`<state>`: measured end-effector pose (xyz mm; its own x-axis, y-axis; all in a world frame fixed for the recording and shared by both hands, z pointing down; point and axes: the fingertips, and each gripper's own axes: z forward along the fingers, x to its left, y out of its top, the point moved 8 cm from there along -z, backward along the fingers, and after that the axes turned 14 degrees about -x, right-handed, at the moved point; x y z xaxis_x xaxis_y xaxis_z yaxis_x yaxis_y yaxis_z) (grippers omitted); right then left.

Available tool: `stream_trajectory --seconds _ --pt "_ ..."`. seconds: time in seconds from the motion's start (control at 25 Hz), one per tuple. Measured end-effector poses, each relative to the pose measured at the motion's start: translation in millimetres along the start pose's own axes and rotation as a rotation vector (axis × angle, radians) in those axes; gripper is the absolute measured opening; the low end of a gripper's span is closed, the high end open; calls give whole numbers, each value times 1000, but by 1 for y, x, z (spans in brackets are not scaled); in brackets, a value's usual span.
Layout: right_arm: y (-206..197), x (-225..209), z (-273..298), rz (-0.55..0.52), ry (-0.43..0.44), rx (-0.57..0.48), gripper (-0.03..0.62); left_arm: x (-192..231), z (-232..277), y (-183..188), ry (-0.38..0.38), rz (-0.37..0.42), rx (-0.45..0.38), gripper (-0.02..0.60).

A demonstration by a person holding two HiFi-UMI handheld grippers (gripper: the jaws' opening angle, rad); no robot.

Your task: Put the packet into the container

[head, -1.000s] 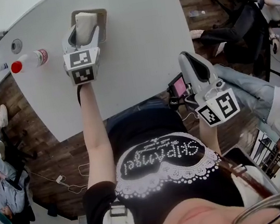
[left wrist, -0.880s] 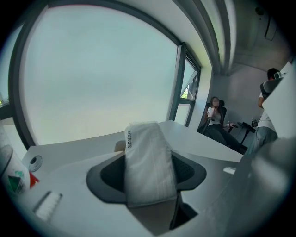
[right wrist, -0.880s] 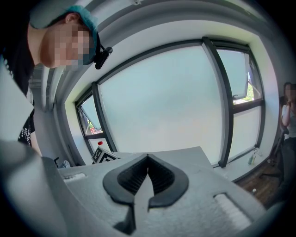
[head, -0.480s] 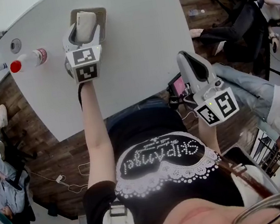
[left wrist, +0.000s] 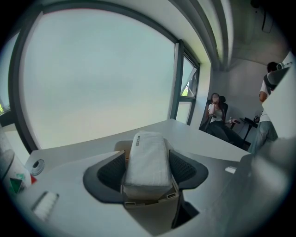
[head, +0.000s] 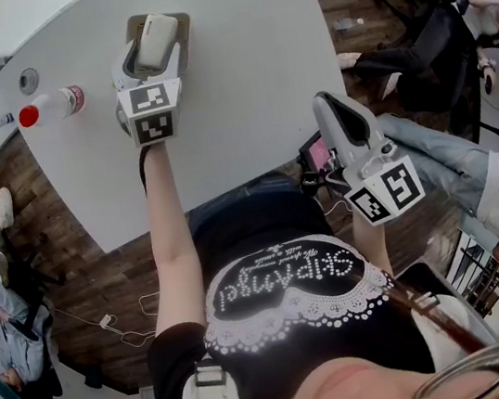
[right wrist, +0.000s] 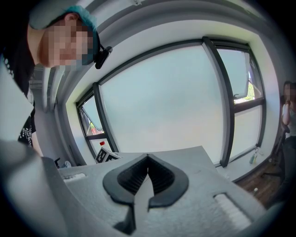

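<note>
While its jaws are opening, the left gripper [head: 154, 51] straddles the white packet [head: 154, 38], its pads just beside the packet's long sides and no longer pinching it. That packet sits in the small tan container [head: 180, 22] on the grey table [head: 250, 81], rising above the rim. Off the table's near edge, the right gripper [head: 328, 101] is clenched on nothing. A red-capped bottle [head: 52, 108] is well to the left.
</note>
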<state>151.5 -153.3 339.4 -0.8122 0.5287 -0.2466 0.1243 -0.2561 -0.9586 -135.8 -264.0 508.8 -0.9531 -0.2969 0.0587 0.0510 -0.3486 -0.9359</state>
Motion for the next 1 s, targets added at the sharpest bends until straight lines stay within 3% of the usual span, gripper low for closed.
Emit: stream_trajectory --seconds 0.2,0.6,0.88,1.0 --pt "2 2 -3 -3 -6 -10 2 1 -3 1 4 -34 -12 310" --pt "8 2 -15 -20 -14 -35 2 0 -14 16 24 -13 -63 282" --pt "13 2 -25 -37 -14 -61 2 -4 -35 37 47 -15 -146 167" --pt "15 4 -29 -42 -7 -71 2 -5 -45 50 61 -22 -196 155"
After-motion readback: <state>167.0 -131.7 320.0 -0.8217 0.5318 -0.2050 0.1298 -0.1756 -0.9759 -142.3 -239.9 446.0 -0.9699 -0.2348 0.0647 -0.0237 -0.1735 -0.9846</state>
